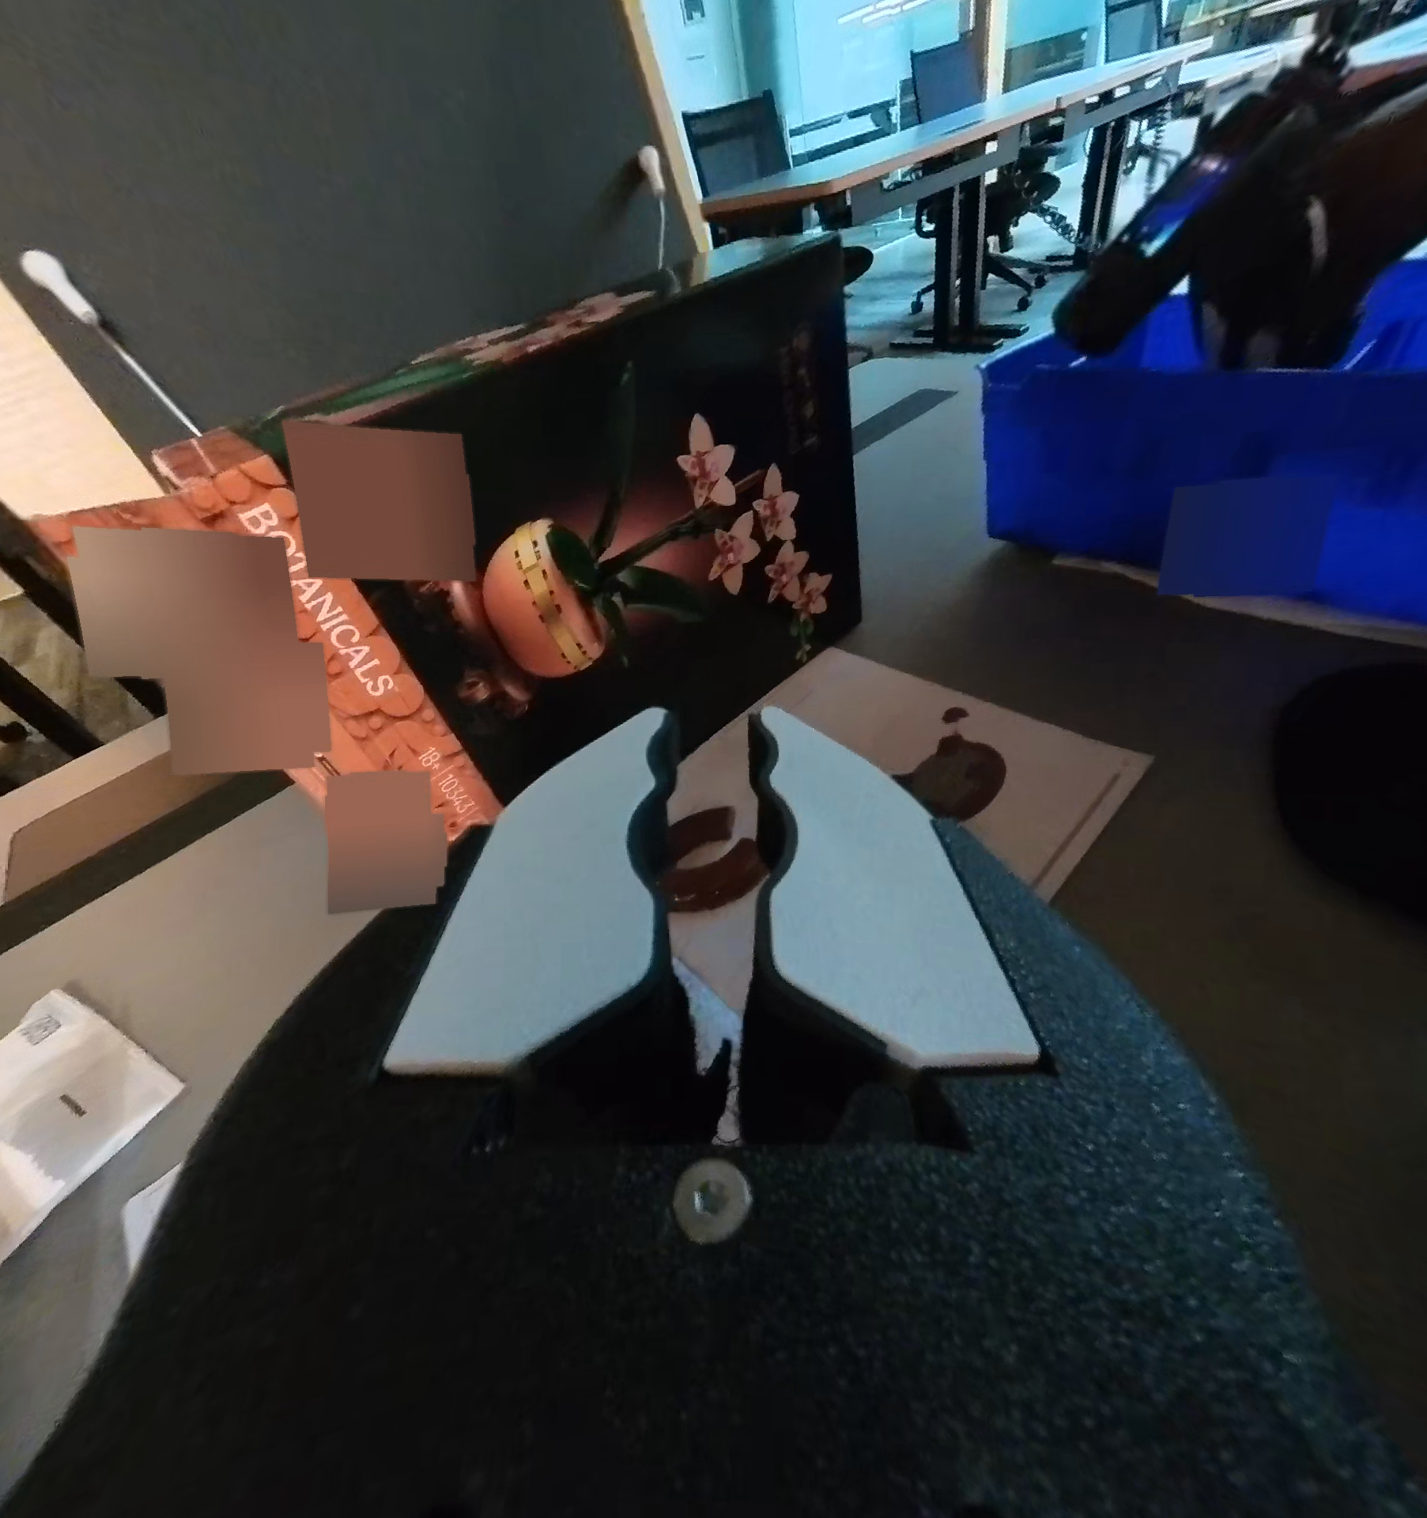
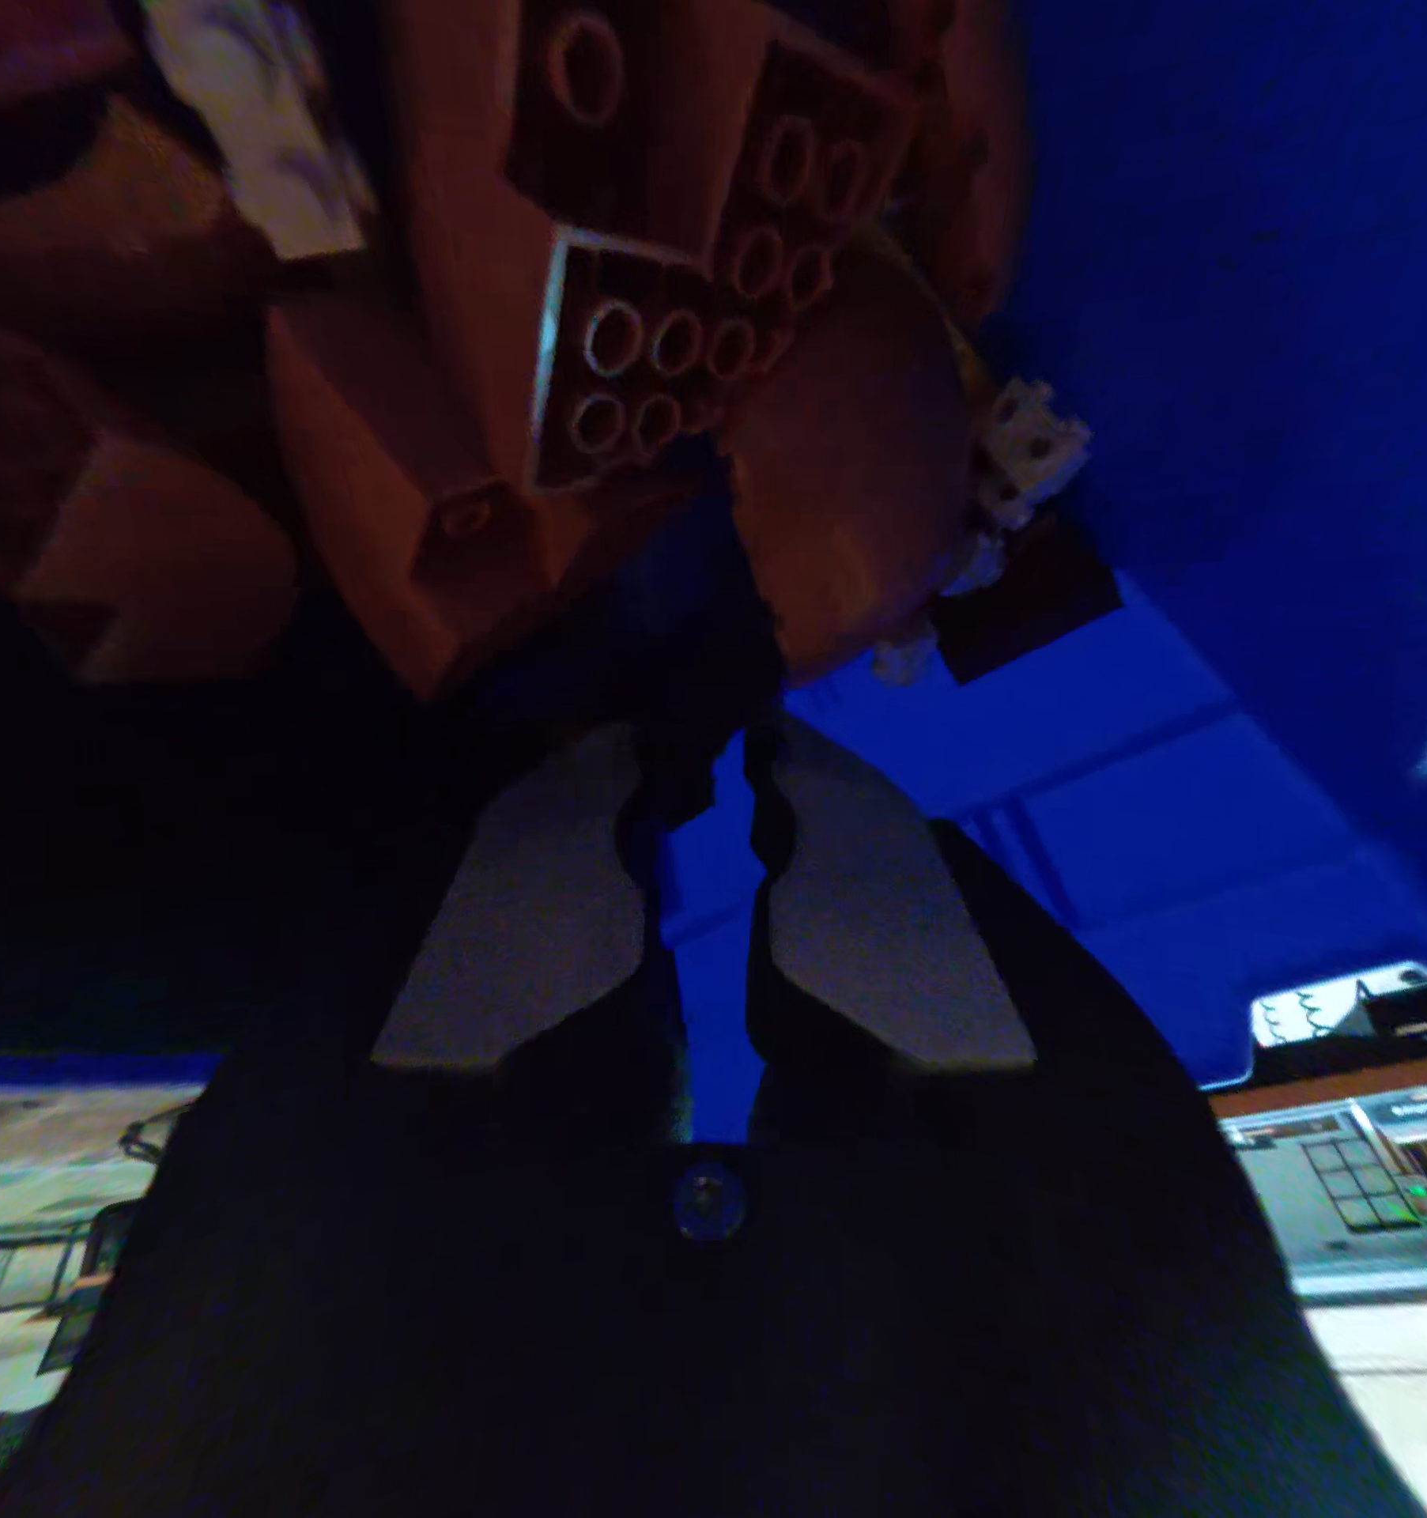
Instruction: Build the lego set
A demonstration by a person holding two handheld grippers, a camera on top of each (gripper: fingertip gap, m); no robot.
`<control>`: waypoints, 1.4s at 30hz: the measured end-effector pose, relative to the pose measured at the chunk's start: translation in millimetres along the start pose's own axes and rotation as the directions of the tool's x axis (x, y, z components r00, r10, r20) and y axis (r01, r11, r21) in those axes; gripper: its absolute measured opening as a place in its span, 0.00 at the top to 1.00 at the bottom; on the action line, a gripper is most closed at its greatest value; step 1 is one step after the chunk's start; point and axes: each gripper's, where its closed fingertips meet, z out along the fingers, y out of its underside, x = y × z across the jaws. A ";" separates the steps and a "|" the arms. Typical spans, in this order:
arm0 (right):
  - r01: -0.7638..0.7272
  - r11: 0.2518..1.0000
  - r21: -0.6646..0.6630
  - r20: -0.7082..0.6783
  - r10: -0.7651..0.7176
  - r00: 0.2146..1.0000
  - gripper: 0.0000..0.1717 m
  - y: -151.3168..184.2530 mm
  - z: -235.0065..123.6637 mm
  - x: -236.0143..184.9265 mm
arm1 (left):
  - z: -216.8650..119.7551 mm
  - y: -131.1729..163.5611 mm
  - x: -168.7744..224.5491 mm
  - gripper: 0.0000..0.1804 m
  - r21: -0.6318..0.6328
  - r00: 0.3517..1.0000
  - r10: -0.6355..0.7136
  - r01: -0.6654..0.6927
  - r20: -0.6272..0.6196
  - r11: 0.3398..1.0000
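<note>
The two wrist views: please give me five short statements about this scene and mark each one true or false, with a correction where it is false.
1. The left gripper holds a brick. False: nothing sits between its parted fingers; it hangs over a printed sheet.
2. A box with pink flowers pictured on it stands behind that sheet. True.
3. The bin is red. False: it is blue.
4. The right gripper reaches into the bin, close to brown bricks. True.
5. The box lies flat inside the bin. False: it stands on the table, apart from the bin.
</note>
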 end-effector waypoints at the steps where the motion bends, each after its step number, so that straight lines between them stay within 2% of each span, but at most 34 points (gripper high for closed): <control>1: 0.012 1.000 -0.004 0.001 -0.012 1.000 0.91 -0.2 -0.5 -0.2 | -1.9 0.1 -1.7 0.91 0.004 1.000 -0.003 0.003 0.005 1.000; 3: 0.012 0.996 0.083 -0.023 -0.010 1.000 0.96 -5.7 -13.1 4.3 | -6.3 -1.3 -4.8 0.91 0.017 1.000 -0.011 0.011 0.012 1.000; 5: -0.067 0.955 0.288 0.049 0.055 0.997 0.97 -15.3 -44.3 2.3 | -11.1 -4.6 -6.7 0.91 0.034 1.000 -0.012 0.012 0.016 0.999; 6: -0.126 0.899 0.419 0.106 0.089 0.990 0.97 -21.2 -66.4 1.2 | -13.5 -6.6 -7.2 0.91 0.046 1.000 -0.013 0.012 0.017 0.999; 7: -0.183 0.811 0.556 0.180 0.097 0.979 0.97 -27.6 -92.6 -2.4 | -15.6 -9.0 -7.0 0.91 0.062 1.000 -0.017 0.016 0.015 0.998; 8: -0.239 0.691 0.683 0.263 0.072 0.962 0.97 -33.5 -122.5 -8.7 | -17.2 -11.4 -6.0 0.90 0.081 1.000 -0.025 0.025 0.008 0.996; 10: -0.351 0.432 0.831 0.400 -0.024 0.916 0.97 -37.3 -179.4 -23.6 | -18.7 -17.3 -0.9 0.90 0.125 0.998 -0.053 0.056 -0.025 0.991; 11: -0.386 0.365 0.847 0.428 -0.038 0.903 0.98 -35.0 -193.6 -28.1 | -19.0 -20.4 2.6 0.90 0.143 0.997 -0.062 0.068 -0.046 0.987; 14: -0.386 0.339 0.858 0.422 -0.037 0.906 0.98 -30.8 -197.9 -40.9 | -22.8 -29.3 12.9 0.90 0.181 0.996 -0.038 0.053 -0.086 0.982; 16: -0.477 0.252 0.842 0.520 -0.143 0.842 0.98 -34.2 -218.2 -57.8 | -29.0 -34.9 19.4 0.90 0.208 0.993 -0.024 0.047 -0.112 0.977; 19: -0.533 0.157 0.831 0.556 -0.239 0.796 0.98 -37.0 -242.4 -72.1 | -39.5 -38.4 23.0 0.90 0.220 0.991 -0.008 0.037 -0.131 0.975; 22: -0.551 0.126 0.825 0.562 -0.291 0.774 0.98 -43.3 -254.2 -86.7 | -52.3 -34.6 22.1 0.88 0.212 0.991 -0.005 0.033 -0.131 0.977; 26: -0.555 0.123 0.823 0.558 -0.360 0.748 0.98 -60.8 -267.9 -119.4 | -68.0 -14.1 24.1 0.84 0.152 0.990 -0.025 0.046 -0.138 0.987; 28: -0.525 0.127 0.842 0.529 -0.390 0.754 0.98 -74.8 -274.4 -142.0 | -73.7 -3.2 27.6 0.82 0.121 0.988 -0.027 0.045 -0.151 0.992; 32: -0.494 0.068 0.867 0.452 -0.525 0.721 0.98 -108.3 -302.5 -199.8 | -73.4 9.2 38.0 0.80 0.091 0.977 -0.070 0.089 -0.200 0.992; 36: -0.551 0.021 0.834 0.419 -0.675 0.607 0.98 -147.0 -322.9 -256.3 | -65.3 9.4 47.6 0.77 0.080 0.953 -0.128 0.155 -0.275 0.985; 39: -0.651 0.041 0.758 0.460 -0.741 0.489 0.98 -172.4 -321.4 -279.9 | -62.6 3.5 54.9 0.77 0.084 0.928 -0.160 0.199 -0.337 0.976; 42: -0.729 0.074 0.681 0.514 -0.757 0.404 0.98 -184.8 -306.6 -285.5 | -64.9 6.1 55.4 0.77 0.079 0.934 -0.121 0.156 -0.337 0.985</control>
